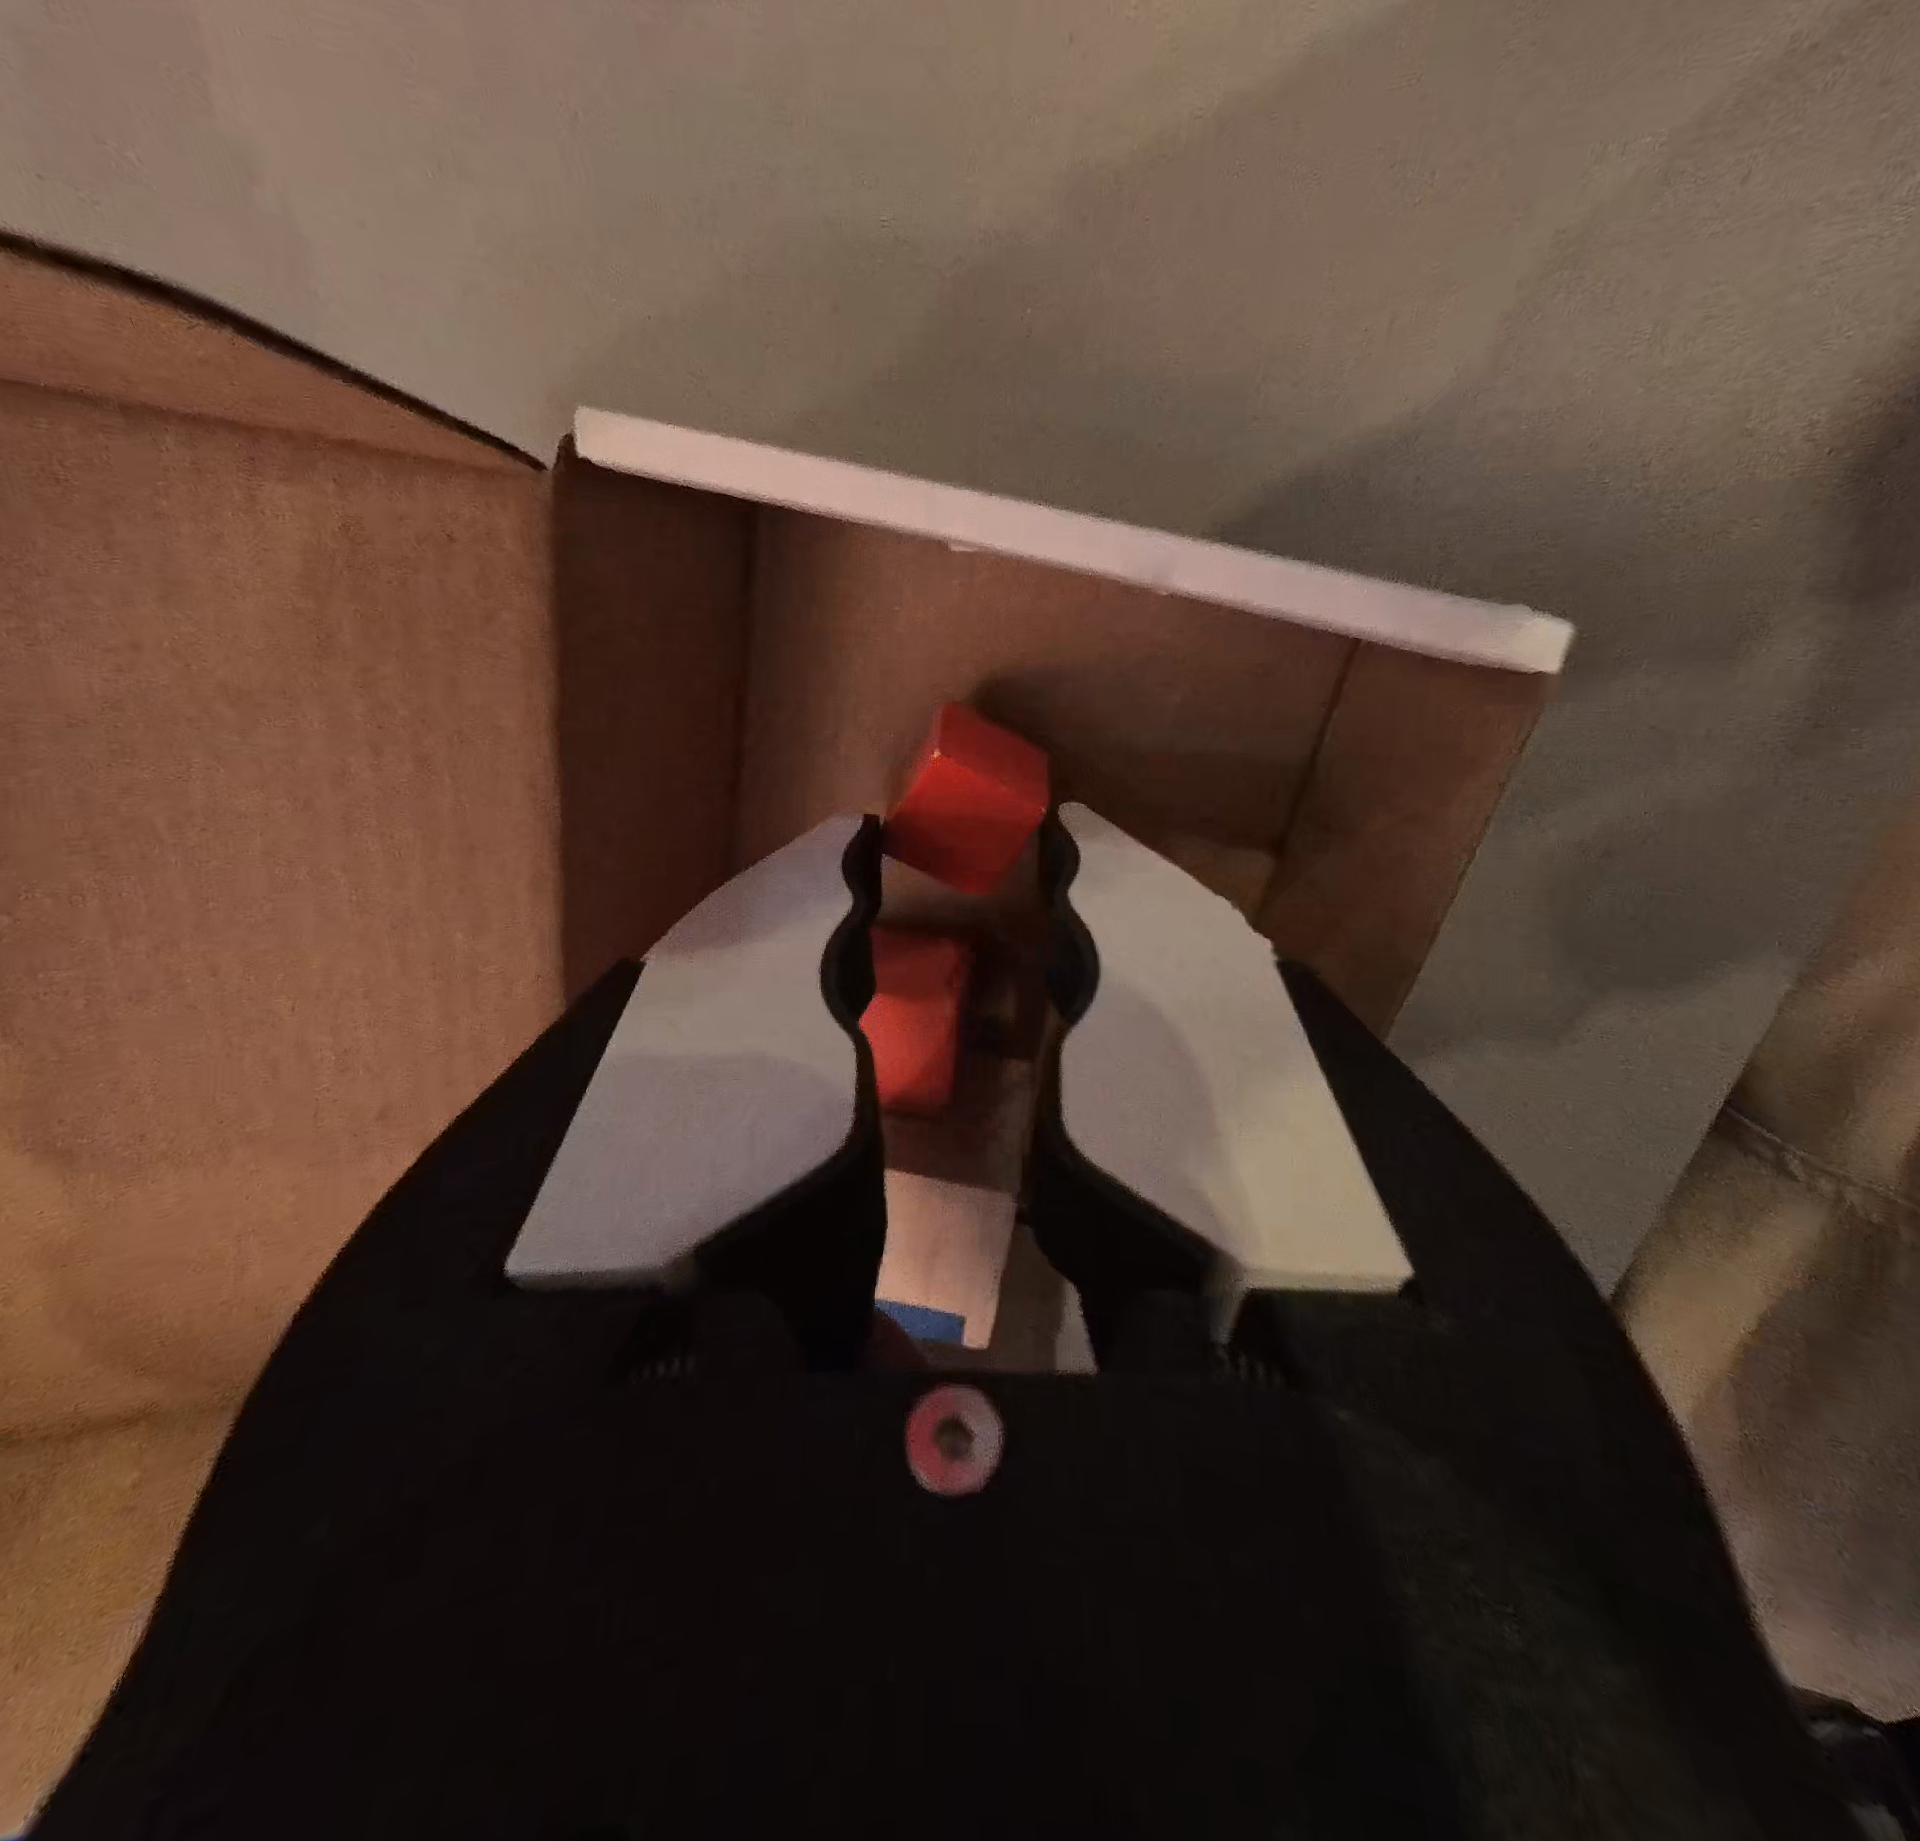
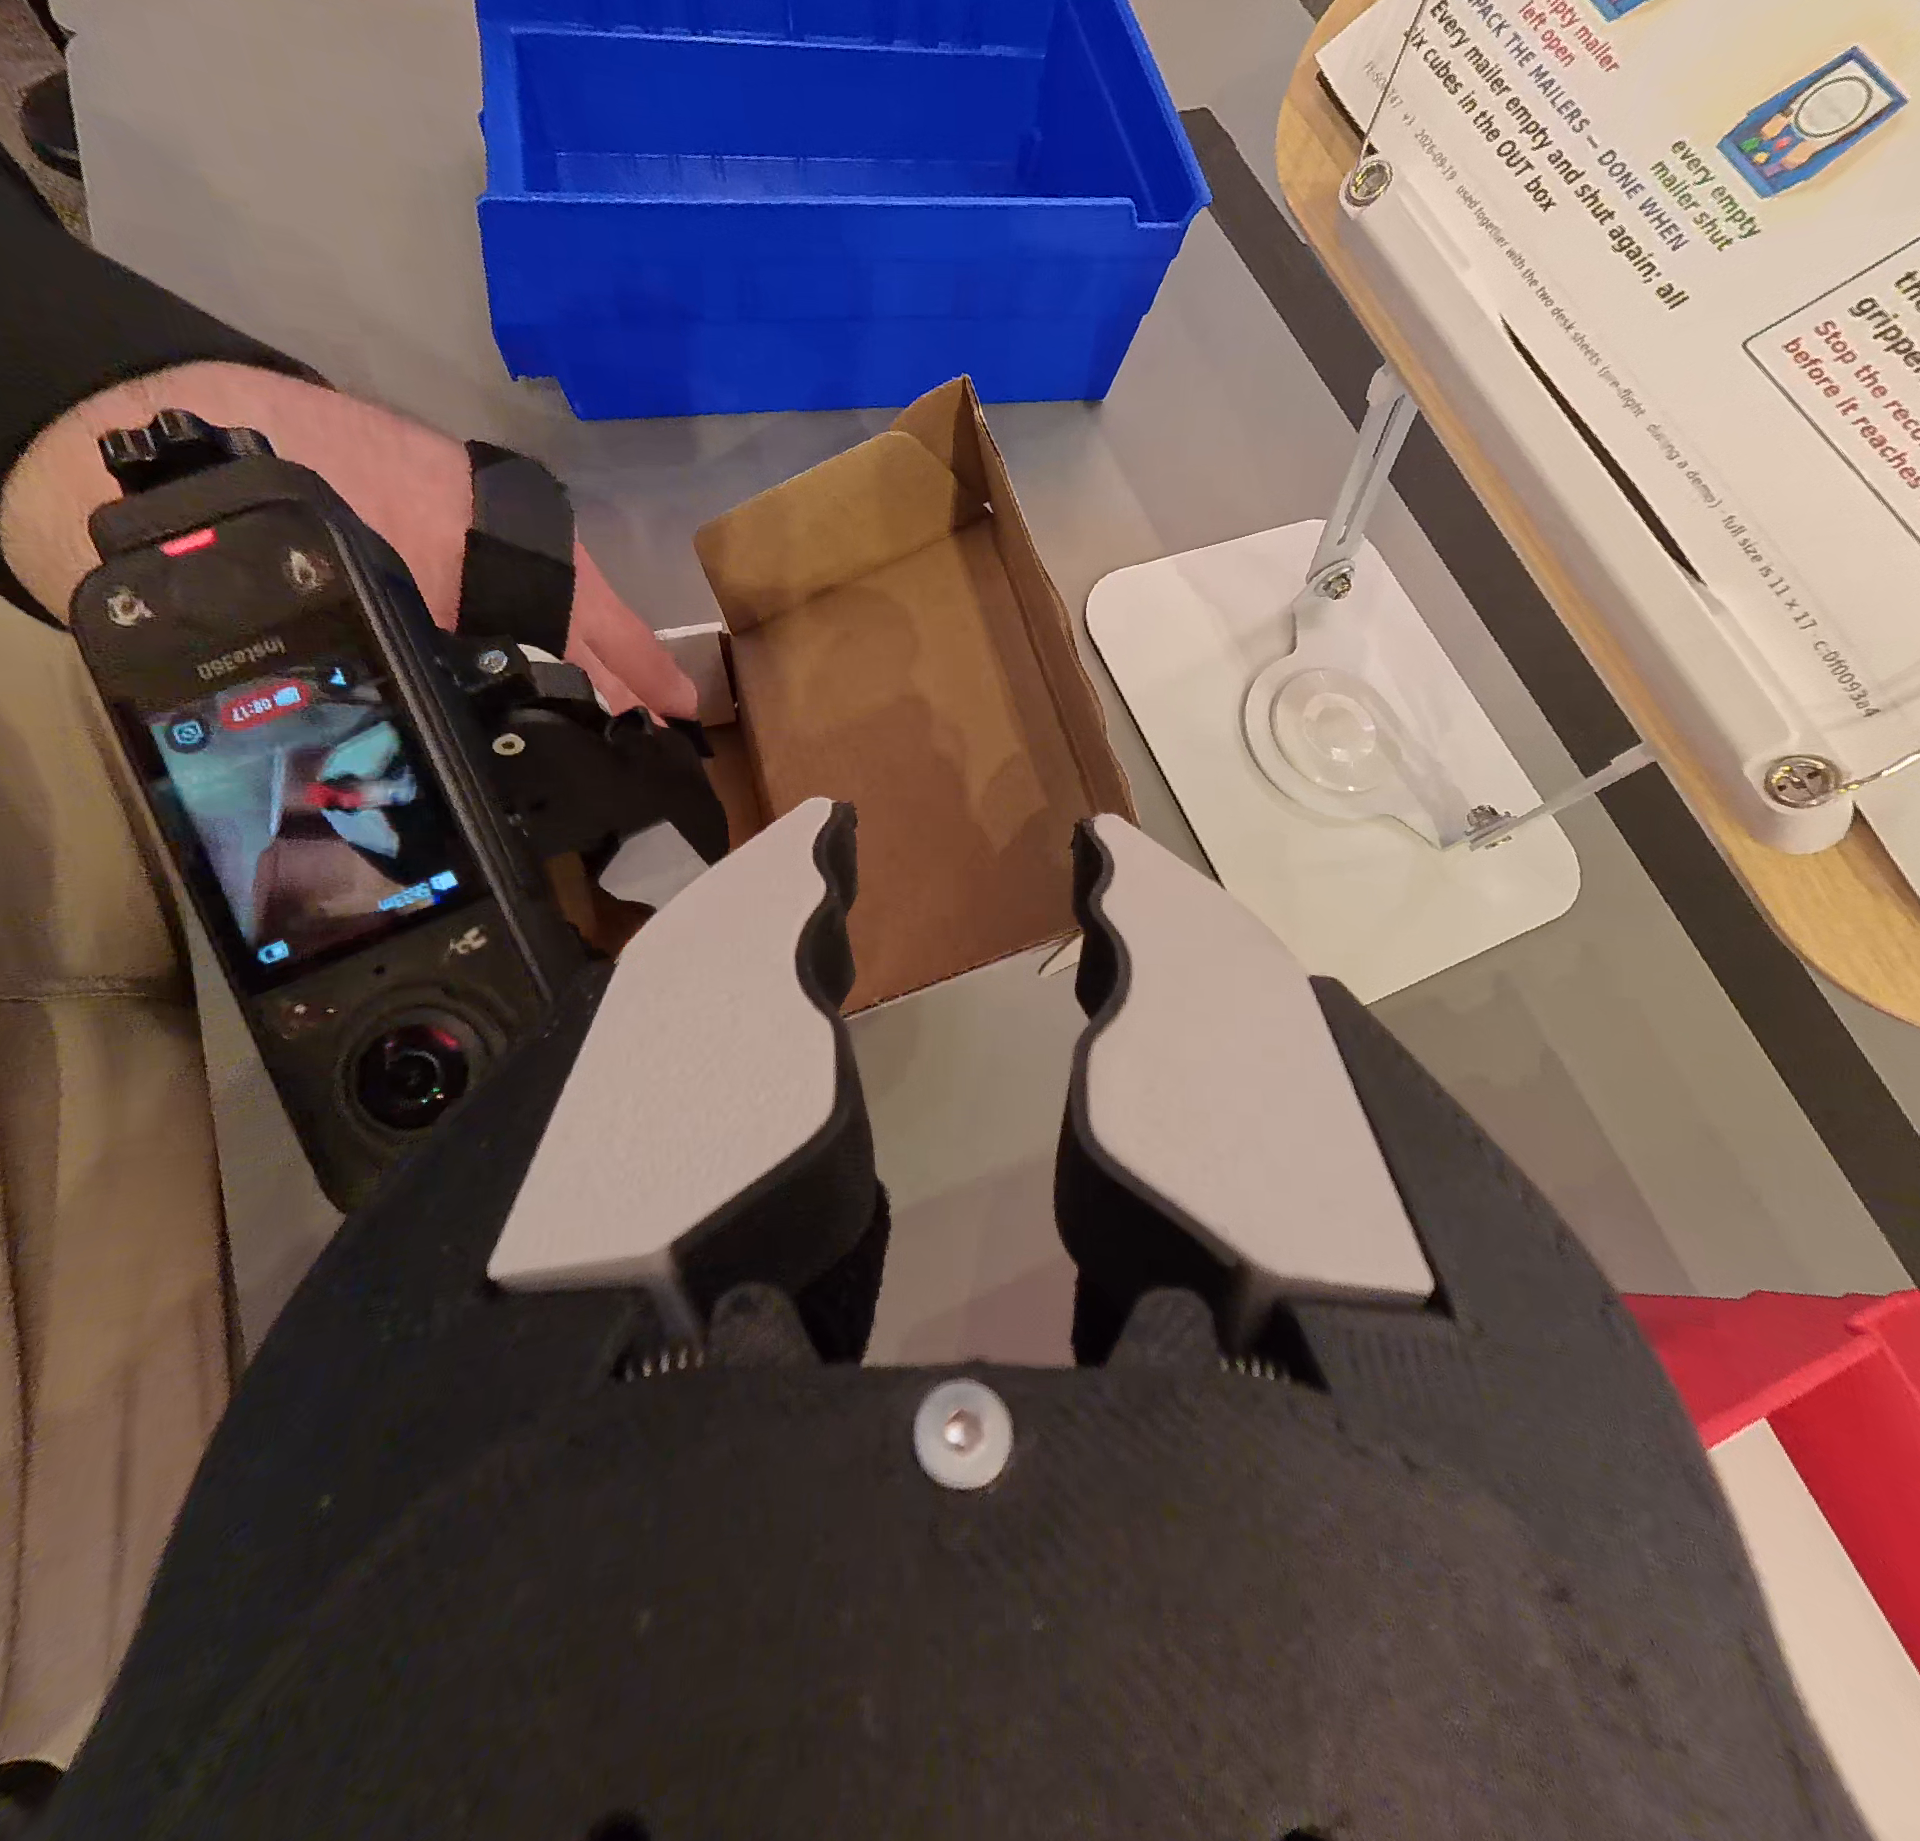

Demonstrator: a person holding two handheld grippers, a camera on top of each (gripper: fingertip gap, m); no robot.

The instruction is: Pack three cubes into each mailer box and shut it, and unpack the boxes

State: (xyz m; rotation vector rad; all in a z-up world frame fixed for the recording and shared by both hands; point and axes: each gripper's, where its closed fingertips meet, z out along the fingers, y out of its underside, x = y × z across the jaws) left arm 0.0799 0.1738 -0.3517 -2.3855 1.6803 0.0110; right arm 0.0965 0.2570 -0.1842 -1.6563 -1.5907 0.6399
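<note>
In the left wrist view my left gripper (image 1: pixel 966 833) reaches into an open cardboard mailer box (image 1: pixel 1143 711) with a white outer edge. Its fingertips press both sides of a tilted red cube (image 1: pixel 971 794). A second red cube (image 1: pixel 914 1022) shows lower down between the fingers. In the right wrist view my right gripper (image 2: pixel 964 825) is open and empty above the table, just in front of an open mailer box (image 2: pixel 914 669). My left gripper (image 2: pixel 665 752) is at that box's left end, with its tips hidden. No cubes show in this view.
An empty blue bin (image 2: pixel 831 233) stands behind the box. A red bin (image 2: pixel 1808 1396) is at the lower right. An instruction sheet on a wooden board (image 2: pixel 1662 264) hangs over a white stand base (image 2: pixel 1351 752) on the right. A person's hand (image 2: pixel 312 482) holds the left gripper. About 20 centimetres separates my left fingertips from my right.
</note>
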